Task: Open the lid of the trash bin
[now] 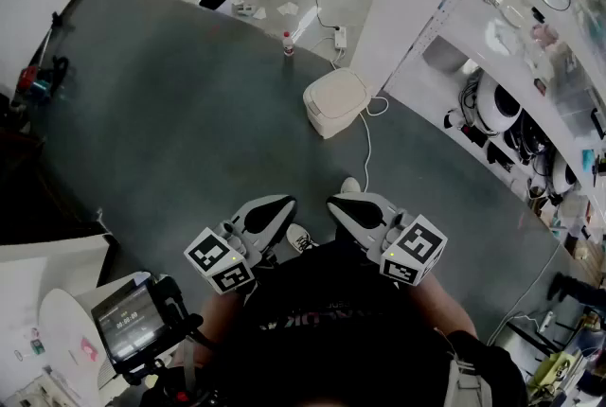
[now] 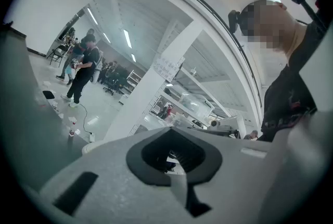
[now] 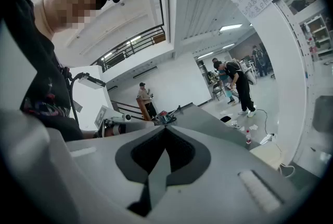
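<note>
Trash bin (image 1: pixel 336 102), lid probably down, sits well ahead of my left gripper (image 1: pixel 282 204) and right gripper (image 1: pixel 338 204), fingers together, empty; open floor (image 1: pixel 189 121) between.

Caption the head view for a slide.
With left gripper and right gripper shut and empty, the closed trash bin stands ahead.

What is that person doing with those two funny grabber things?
A person stands on a dark floor mat and holds the left gripper and the right gripper close to the body. Both are shut and hold nothing. The cream trash bin sits on the mat ahead, with its lid down. Nothing touches it yet.
</note>
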Motion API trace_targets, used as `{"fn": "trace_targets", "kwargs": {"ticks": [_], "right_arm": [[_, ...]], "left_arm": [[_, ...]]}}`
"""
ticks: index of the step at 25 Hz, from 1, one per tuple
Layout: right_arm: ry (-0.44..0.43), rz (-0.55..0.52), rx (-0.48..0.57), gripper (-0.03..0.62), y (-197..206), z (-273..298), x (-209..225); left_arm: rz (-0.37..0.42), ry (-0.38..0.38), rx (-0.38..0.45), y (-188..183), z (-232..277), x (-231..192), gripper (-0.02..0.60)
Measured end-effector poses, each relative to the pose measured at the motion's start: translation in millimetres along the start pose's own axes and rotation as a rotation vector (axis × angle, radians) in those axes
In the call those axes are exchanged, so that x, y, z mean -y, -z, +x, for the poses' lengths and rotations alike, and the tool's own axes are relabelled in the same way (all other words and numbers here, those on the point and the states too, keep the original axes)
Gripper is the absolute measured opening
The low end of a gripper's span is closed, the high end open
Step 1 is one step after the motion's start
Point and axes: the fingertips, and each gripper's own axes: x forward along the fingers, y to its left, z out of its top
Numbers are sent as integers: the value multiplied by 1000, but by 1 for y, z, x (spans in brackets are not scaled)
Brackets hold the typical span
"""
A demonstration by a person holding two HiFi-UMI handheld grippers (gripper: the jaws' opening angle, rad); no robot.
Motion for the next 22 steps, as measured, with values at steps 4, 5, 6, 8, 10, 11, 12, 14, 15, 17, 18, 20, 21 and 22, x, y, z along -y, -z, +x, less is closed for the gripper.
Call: {"fn": "trace_targets", "kwargs": {"ticks": [4,5,6,8,10,11,12,14,15,17,18,20,21,22], "right_arm": [[-4,-2,-2,8,-2,3,2],[-5,-4,-4,8,-2,4,1],[-6,-6,-7,8,-2,5,1],[-9,-10,-10,8,-2,7,0],[-12,-17,-3,8,-4,7,0],[-11,-23,1,8,-6,6,1],[-7,-32,4,8,-7,6,2],[9,-46,5,8,-9,5,6],[16,-47,6,8,-10,4,8],[24,-45,12,8,-12,3,12],[26,-44,15,8,-13,3,14],[22,-41,20,8,-15,4,16],[19,-39,23,8,-15,5,17],[15,-38,26,8,-16,6,17]], "left_arm": [[-3,-1,4,-2,0,-2,-2],[-4,-2,7,-2,-1,-3,-2],[-5,-4,9,-3,-2,-3,-2],[-7,-7,11,-3,-3,-5,-2],[-7,-9,12,-4,-3,-5,-2],[-7,-10,13,-4,-3,-6,-2],[-8,-11,13,-4,-3,-6,-2],[-9,-10,13,-4,-3,-6,-2],[-7,-10,11,-3,-2,-6,-1],[11,-6,2,-3,-1,-5,0],[26,-4,-5,-3,-1,-4,0],[57,11,-19,-2,0,-2,0],[69,23,-26,-2,1,0,0],[79,36,-32,0,2,2,0]]}}
